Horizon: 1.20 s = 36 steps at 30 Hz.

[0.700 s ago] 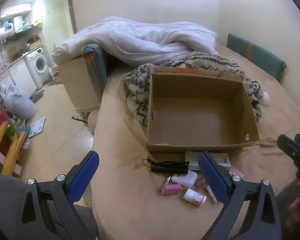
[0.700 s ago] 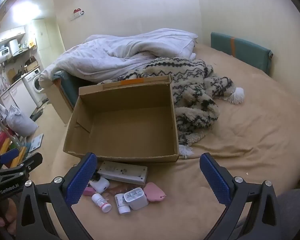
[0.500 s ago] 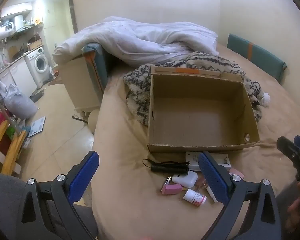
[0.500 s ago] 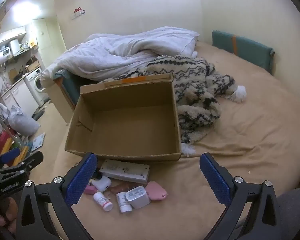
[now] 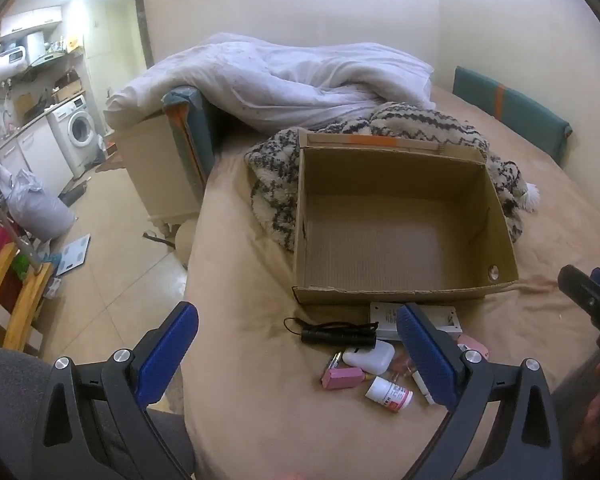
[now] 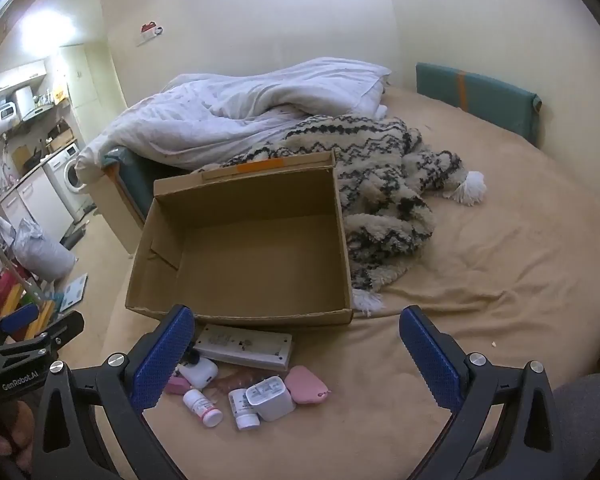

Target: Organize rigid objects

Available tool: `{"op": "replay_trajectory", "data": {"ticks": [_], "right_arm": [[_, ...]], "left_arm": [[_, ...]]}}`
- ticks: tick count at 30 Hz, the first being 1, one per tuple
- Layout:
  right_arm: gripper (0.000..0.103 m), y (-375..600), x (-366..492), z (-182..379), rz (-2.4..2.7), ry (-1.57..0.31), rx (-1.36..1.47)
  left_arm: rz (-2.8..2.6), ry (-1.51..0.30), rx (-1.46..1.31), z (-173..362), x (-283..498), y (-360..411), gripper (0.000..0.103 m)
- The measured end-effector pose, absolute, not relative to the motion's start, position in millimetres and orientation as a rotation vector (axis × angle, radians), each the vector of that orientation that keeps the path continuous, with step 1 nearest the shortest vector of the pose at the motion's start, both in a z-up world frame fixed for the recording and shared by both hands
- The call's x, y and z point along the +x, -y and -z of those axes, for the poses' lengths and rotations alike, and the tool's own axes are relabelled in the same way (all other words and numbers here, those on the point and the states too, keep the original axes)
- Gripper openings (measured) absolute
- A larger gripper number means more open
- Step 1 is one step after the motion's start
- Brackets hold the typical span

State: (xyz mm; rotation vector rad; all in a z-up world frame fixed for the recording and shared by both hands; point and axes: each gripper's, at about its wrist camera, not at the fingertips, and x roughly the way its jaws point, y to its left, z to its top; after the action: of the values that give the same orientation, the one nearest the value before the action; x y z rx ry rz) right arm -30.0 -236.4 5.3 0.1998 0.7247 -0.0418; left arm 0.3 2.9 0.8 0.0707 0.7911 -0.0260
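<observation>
An empty open cardboard box (image 5: 496,200) (image 6: 342,240) sits on the bed. In front of it lie several small objects: a white power strip (image 6: 244,346), a black flashlight (image 5: 338,336), a white earbud case (image 5: 368,356), a pink eraser-like block (image 5: 342,378), a white pill bottle (image 5: 390,394) (image 6: 202,402), a white charger (image 6: 270,398) and a pink pouch (image 6: 306,384). My left gripper (image 5: 296,324) is open and empty, above the bed's near left. My right gripper (image 6: 296,328) is open and empty, above the objects.
A patterned woolly blanket (image 6: 380,184) and a white duvet (image 6: 240,116) lie behind the box. A teal cushion (image 6: 476,96) stands against the far wall. The bed edge drops to the floor (image 5: 112,248) on the left. A washing machine (image 5: 78,132) stands far left.
Both grippers have shifted very slightly; the view of the box and objects is nearly the same. Both stay open.
</observation>
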Motion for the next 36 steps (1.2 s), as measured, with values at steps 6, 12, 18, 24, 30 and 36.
{"op": "replay_trajectory", "data": {"ticks": [6,12,18,24,30,36], "right_arm": [[0.103,237.6,-28.9,-2.4,0.041,-0.726,0.198],[0.103,236.6,-29.5,-1.1,0.033,-0.725,0.203],[0.103,233.7,-30.6,-1.2,0.025,-0.724,0.199],[0.103,234.4,-30.6,-1.5,0.028,-0.725,0.206],[0.103,234.9,-30.1,-1.2,0.025,-0.725,0.203],[0.103,234.9,-30.2,-1.1,0.026,-0.725,0.204]], "left_arm": [[0.027,-0.791,0.071,-0.4,0.2,-3.4,0.099],[0.028,-0.792,0.070,-0.1,0.5,-3.3,0.099],[0.022,-0.800,0.060,4.6,-0.4,-1.2,0.099],[0.023,-0.803,0.054,5.1,-0.2,-2.8,0.099],[0.022,-0.804,0.053,4.7,0.3,-2.8,0.099],[0.022,-0.804,0.053,5.1,0.2,-2.6,0.099]]}}
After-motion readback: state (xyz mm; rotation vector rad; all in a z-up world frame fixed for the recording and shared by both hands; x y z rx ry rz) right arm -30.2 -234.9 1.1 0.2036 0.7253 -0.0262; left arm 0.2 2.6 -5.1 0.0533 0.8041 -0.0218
